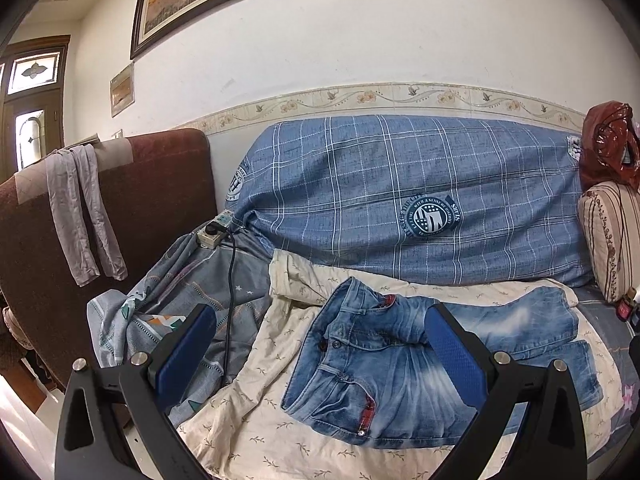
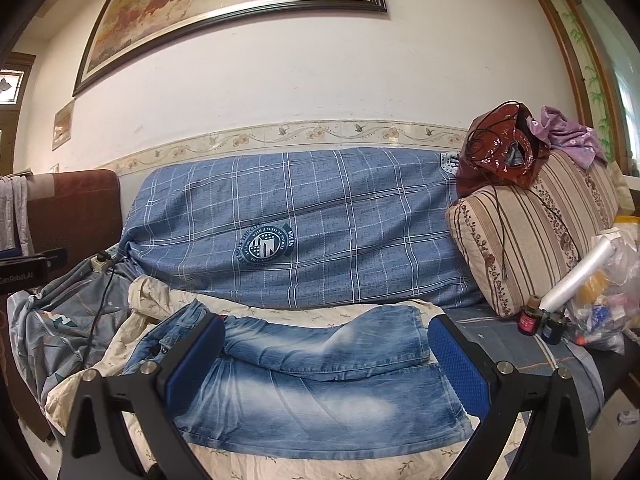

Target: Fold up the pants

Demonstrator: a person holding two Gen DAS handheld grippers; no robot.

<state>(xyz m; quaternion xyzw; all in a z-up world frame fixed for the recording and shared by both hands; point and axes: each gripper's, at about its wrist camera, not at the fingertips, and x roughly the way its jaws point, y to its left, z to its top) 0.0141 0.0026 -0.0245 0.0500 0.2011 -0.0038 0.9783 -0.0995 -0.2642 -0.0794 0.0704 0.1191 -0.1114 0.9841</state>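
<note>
Painting (image 2: 224,16) cut off at top; red bag (image 2: 500,148) contents unclear (dark inside).

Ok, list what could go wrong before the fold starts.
1. The faded blue denim jeans lie on a loose cream leaf-print sheet; a low pinch may grab sheet too.
2. One leg lies angled over the other, so the fold could come out crooked.
3. A black power cable runs just beside the waistband; the open left tool might snag it.

Right tool is open, holding nothing.
</note>
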